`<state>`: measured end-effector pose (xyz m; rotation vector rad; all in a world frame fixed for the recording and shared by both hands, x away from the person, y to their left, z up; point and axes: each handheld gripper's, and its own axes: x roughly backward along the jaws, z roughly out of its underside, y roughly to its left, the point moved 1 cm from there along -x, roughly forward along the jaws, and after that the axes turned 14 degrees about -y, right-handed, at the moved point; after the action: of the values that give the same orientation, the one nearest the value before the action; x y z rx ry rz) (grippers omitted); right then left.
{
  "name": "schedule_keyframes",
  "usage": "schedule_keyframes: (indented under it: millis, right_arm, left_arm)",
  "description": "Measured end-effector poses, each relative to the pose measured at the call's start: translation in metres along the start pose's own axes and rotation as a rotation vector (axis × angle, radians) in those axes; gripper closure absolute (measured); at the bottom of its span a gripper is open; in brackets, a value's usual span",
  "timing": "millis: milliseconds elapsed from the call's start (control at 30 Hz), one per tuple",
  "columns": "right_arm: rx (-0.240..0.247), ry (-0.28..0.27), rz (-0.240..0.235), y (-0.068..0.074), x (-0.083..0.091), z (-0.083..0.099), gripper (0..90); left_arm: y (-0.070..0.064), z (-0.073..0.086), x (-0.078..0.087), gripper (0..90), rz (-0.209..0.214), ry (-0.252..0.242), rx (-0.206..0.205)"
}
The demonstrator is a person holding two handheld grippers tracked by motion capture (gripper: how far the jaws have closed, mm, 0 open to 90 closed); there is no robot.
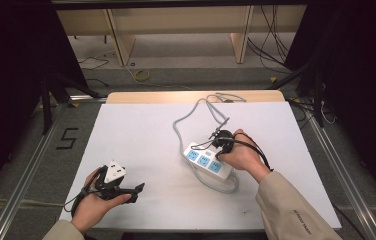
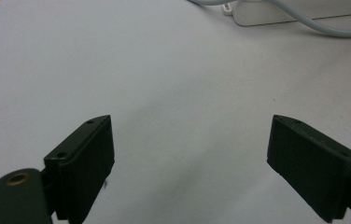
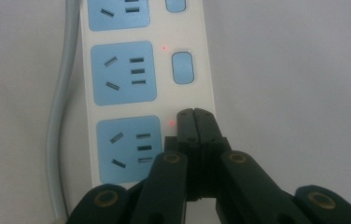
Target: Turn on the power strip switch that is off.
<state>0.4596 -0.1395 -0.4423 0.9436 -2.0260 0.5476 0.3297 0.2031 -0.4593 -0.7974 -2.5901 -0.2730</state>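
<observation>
1. Nearest my high camera, the left gripper (image 1: 135, 192) rests low at the table's (image 1: 141, 130) front left, jaws spread wide with nothing between them.
2. My right gripper (image 3: 195, 114) has its jaws pressed together, holding nothing, with the tips down on the power strip (image 1: 207, 162) beside a lit red dot.
3. I see the strip as white, with pale blue sockets (image 3: 124, 72) and matching blue switches (image 3: 182, 67).
4. It lies right of the table's centre, angled, with its grey cord (image 1: 181, 120) looping behind it and round its front.
</observation>
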Motion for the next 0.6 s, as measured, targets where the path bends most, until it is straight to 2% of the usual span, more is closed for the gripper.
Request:
schedule_keyframes:
  millis: [433,600]
  right_arm:
    - [-0.022,-0.034,-0.009,-0.0008,0.0022,0.0029,90.0]
    - [-0.026,-0.086,-0.005,-0.0009,0.0079,0.0005,90.0]
  left_arm:
    - [-0.0003,-0.0002,0.0002,14.6,0.001,0.002,-0.002]
    - [0.0000,0.0000,0.0001,14.6,0.001,0.000,0.000]
